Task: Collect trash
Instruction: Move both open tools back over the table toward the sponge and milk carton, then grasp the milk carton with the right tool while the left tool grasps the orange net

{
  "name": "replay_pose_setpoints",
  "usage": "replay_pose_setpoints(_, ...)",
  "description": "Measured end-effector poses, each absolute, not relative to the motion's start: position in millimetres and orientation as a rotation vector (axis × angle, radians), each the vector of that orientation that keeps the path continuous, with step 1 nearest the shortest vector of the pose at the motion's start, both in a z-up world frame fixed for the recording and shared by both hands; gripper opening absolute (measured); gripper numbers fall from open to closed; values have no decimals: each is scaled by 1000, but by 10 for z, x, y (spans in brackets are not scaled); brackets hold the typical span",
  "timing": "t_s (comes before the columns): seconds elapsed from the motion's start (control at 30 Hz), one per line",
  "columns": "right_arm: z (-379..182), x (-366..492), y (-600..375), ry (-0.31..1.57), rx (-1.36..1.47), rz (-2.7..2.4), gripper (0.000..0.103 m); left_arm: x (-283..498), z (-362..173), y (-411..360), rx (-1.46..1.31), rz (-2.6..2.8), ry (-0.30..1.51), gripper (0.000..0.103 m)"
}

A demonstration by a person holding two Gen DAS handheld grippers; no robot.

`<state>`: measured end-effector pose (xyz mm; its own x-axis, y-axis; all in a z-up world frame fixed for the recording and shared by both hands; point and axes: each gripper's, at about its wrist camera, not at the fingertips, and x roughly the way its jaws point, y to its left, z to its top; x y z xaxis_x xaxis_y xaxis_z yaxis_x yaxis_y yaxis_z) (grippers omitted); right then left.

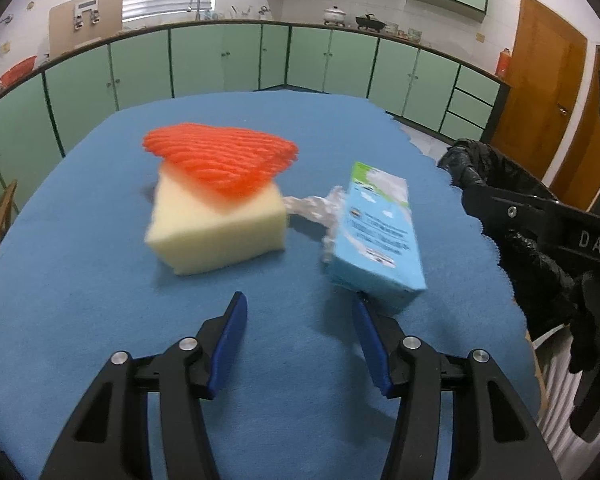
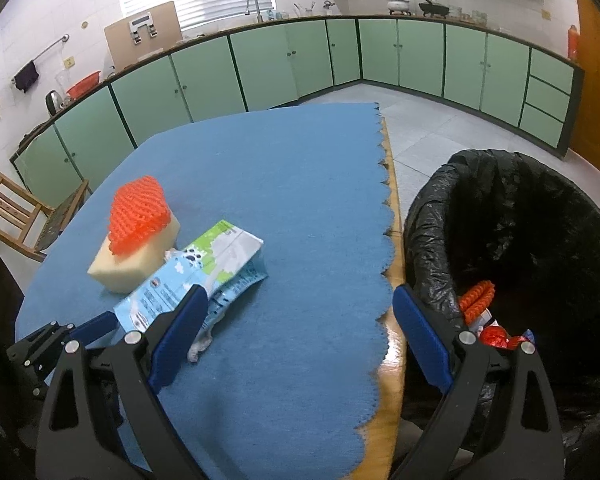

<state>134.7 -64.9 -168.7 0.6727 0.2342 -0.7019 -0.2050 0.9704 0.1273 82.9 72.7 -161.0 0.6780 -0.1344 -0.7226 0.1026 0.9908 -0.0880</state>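
A light-blue milk carton [image 1: 380,236] lies on the blue tablecloth [image 1: 100,280], its near corner right at the tip of my left gripper's right-hand finger. My left gripper [image 1: 299,304] is open, with only cloth between its pads. Beyond it sits a yellow foam block [image 1: 216,232] with an orange foam net [image 1: 224,160] on top, and crumpled clear wrap [image 1: 312,208] lies beside the carton. My right gripper [image 2: 300,308] hangs wide open and empty over the table's right edge. It has the carton [image 2: 212,268] on its left and the black-lined trash bin [image 2: 500,208] on its right.
Inside the bin lie an orange net [image 2: 476,296] and a red wrapper [image 2: 496,336]. The tablecloth's scalloped edge [image 2: 384,240] leaves a strip of bare wood beside the bin. A wooden chair [image 2: 16,216] stands at the table's far left. Green kitchen cabinets [image 2: 260,64] line the walls.
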Motion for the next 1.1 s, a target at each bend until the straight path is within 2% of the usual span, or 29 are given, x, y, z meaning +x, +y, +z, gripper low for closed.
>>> replay_pose_setpoints(0.73,-1690,1263,208,798,-3,321,91,786,-1471,1519,-71,49,731,53)
replay_pose_setpoints(1.1,-1860,1266,156,848,-50,282,91,806,-1456,1584,-85,58,724,53)
